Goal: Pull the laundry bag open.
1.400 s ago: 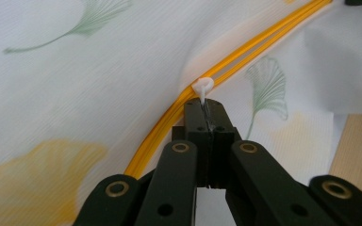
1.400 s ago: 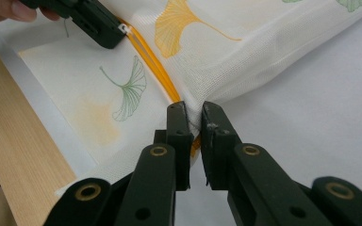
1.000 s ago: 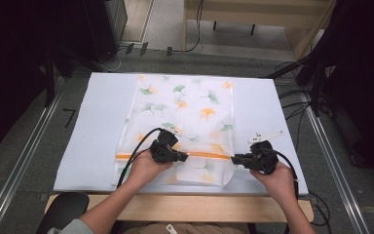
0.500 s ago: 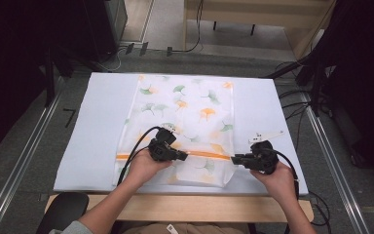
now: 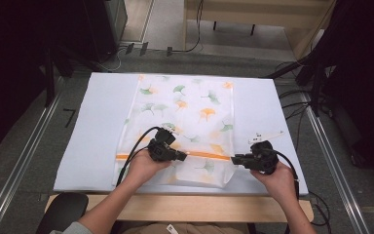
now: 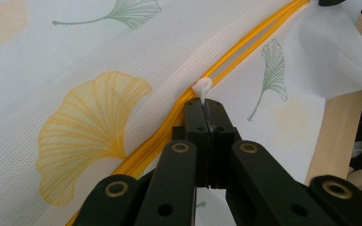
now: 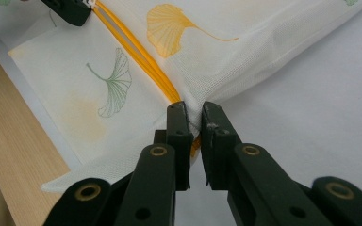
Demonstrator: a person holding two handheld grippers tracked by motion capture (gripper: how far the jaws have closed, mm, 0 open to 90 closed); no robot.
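Observation:
A white mesh bag printed with ginkgo leaves lies flat on the white mat. An orange zipper crosses its near end. My left gripper is shut on the white zipper pull, about midway along the zipper. Behind the pull the teeth are joined; ahead of it they run as two separate orange lines. My right gripper is shut on the bag's right edge where the zipper ends, with mesh pinched between its jaws. The left gripper shows far off in the right gripper view.
The mat covers a wooden table whose front edge runs close under both hands. A small white strip lies on the mat just beyond the right gripper. Cables trail from both grippers. Metal rails flank the table.
The left gripper has crept very slightly to the right along the zipper. The right gripper has stayed where it was.

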